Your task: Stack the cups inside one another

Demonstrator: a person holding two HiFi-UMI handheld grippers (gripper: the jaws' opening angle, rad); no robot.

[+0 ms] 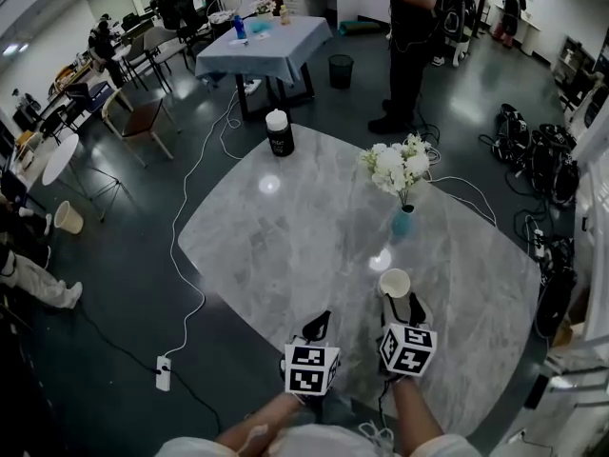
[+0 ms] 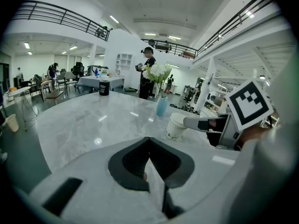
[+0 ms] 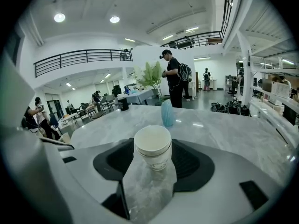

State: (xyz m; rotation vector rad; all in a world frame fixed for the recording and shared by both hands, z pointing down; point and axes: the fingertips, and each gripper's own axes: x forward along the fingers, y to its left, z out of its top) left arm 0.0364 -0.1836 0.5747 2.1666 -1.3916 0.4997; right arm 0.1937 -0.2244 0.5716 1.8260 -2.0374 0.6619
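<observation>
The right gripper [image 3: 152, 143] is wide open. A stack of pale paper cups [image 3: 152, 150], one nested in another with two rims showing, stands upright on the grey marble counter [image 1: 285, 227] between its jaws, out near the tips. A sliver of space shows at each side, so the pads do not press on the cups.

The left gripper [image 2: 148, 140] is closed with its tips meeting and nothing between them. It is just beside the right gripper and about level with it. From the left gripper, the cups sit ahead and to the right.

Beyond the cups, further from the right gripper, a blue vase [image 1: 402, 222] holding white flowers [image 1: 398, 167] stands on the counter. Well beyond the left gripper, at the counter's far edge, is a dark canister [image 1: 279, 133] with a white lid. A person in dark clothes [image 1: 409, 46] stands on the floor past the counter.
</observation>
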